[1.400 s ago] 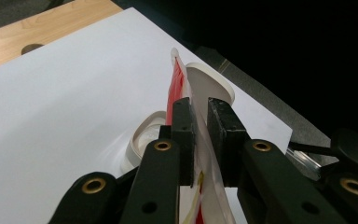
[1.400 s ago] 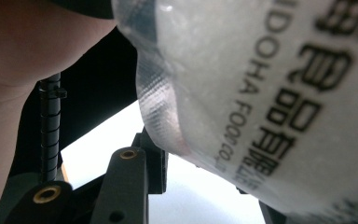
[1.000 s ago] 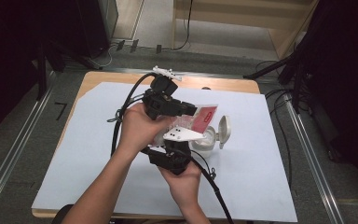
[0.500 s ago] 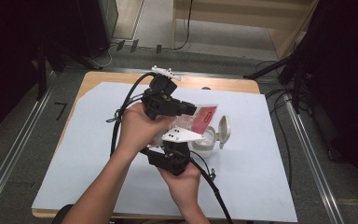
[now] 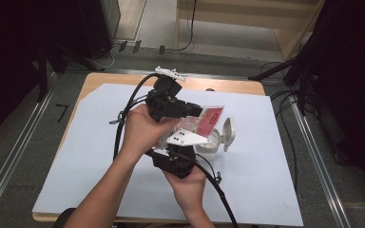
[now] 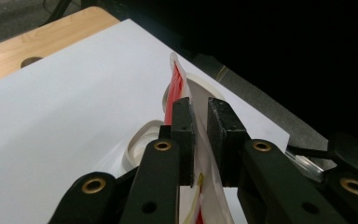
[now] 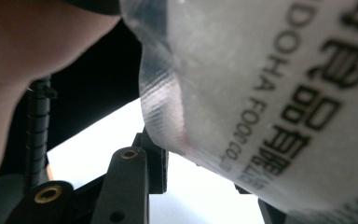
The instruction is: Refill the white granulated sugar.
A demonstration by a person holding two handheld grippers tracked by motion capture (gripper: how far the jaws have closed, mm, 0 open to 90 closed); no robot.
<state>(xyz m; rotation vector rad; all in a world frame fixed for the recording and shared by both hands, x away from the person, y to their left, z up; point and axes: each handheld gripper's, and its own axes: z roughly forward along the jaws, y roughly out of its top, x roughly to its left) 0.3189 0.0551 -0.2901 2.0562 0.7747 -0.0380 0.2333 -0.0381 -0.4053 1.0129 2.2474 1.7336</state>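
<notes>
My right gripper [image 5: 192, 142] has just been closing a little, its jaws around the pouch [image 5: 204, 118].

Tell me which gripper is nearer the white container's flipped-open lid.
Right. The right gripper sits just beside the white container, whose lid stands open at its far side. The left gripper hangs higher, clamped on the red-and-clear packet above it.

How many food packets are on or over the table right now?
1. A clear plastic packet with a red label, held above the open white lidded container, with both grippers at it; others may hide behind the hands.
</notes>
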